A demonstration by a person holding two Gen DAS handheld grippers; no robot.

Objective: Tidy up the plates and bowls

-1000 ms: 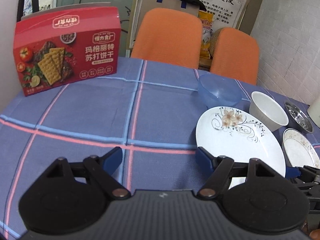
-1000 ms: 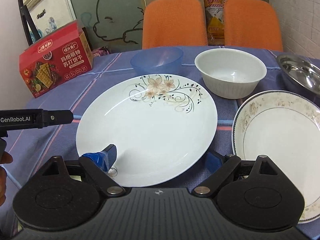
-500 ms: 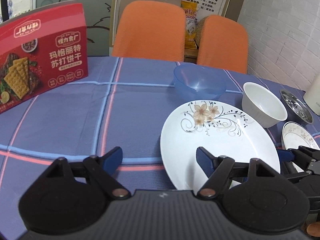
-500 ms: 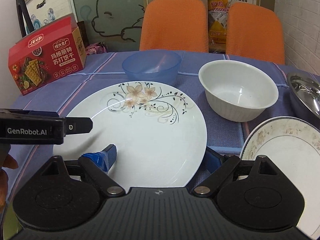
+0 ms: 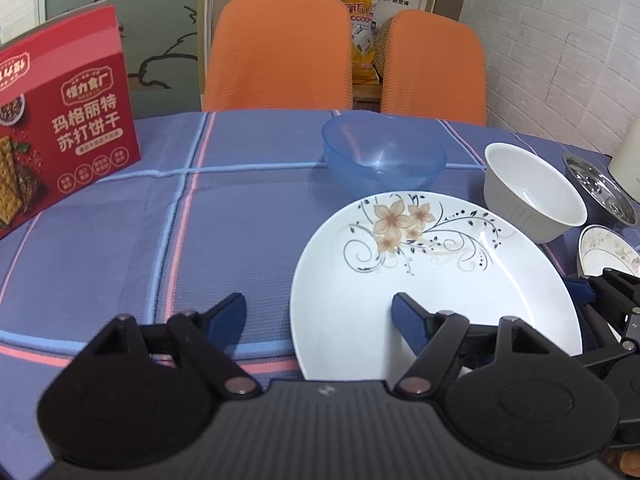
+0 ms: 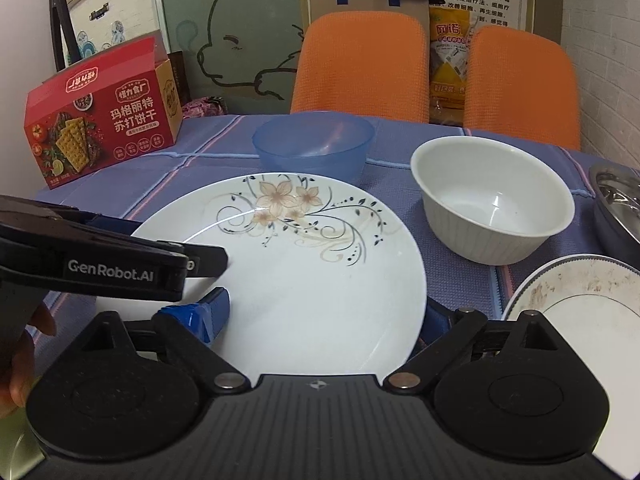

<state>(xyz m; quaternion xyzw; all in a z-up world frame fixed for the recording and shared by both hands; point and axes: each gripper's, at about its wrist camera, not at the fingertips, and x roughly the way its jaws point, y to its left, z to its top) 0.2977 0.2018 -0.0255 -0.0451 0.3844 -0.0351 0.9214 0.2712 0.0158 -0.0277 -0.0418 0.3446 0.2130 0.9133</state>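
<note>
A large white plate with a flower pattern (image 5: pixel 432 280) lies on the blue checked tablecloth (image 5: pixel 224 220). My left gripper (image 5: pixel 318 316) is open at the plate's left rim, its right finger over the plate. My right gripper (image 6: pixel 324 316) is open at the plate's (image 6: pixel 312 264) near edge, one finger above the plate and one at the right rim. Behind the plate stand a blue plastic bowl (image 6: pixel 312 140) and a white bowl (image 6: pixel 492 200). To the right are a small plate with a patterned rim (image 6: pixel 580 300) and a steel dish (image 6: pixel 620 204).
A red cracker box (image 5: pixel 60 120) stands at the back left of the table. Two orange chairs (image 5: pixel 280 52) are behind the far edge. A cream-coloured vessel (image 5: pixel 628 160) sits at the far right. A hand (image 6: pixel 20 360) holds the left gripper's handle.
My left gripper has swung right, from bare cloth to the flowered plate, and its right finger is now over the plate. My right gripper stays open at the plate's near edge.
</note>
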